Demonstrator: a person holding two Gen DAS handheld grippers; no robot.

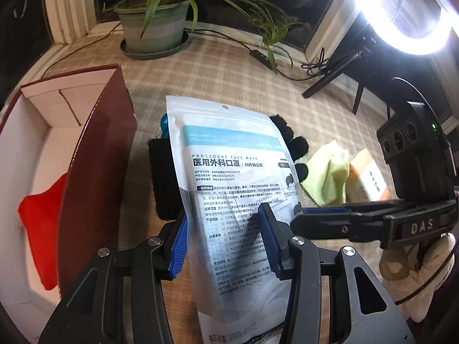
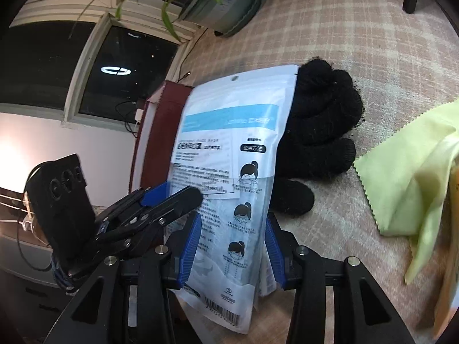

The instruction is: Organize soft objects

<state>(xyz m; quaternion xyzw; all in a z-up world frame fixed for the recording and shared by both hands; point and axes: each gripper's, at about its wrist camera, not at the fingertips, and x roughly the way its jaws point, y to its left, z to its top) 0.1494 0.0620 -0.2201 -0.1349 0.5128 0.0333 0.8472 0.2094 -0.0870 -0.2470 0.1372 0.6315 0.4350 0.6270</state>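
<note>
Both sets of blue fingers (image 1: 179, 246) are pinching the face mask pouch (image 1: 229, 177), left gripper (image 1: 223, 243) and right gripper (image 2: 232, 255) sharing it above the black glove (image 2: 318, 132); next, I reckon, swinging it into the red box (image 1: 94, 154).

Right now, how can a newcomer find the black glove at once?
Start at the dark red box on the checked cloth. Beside it, both grippers hold a white mask pack. The glove lies partly behind that pack, the only black, fuzzy knit thing, next to a pale green cloth.
</note>
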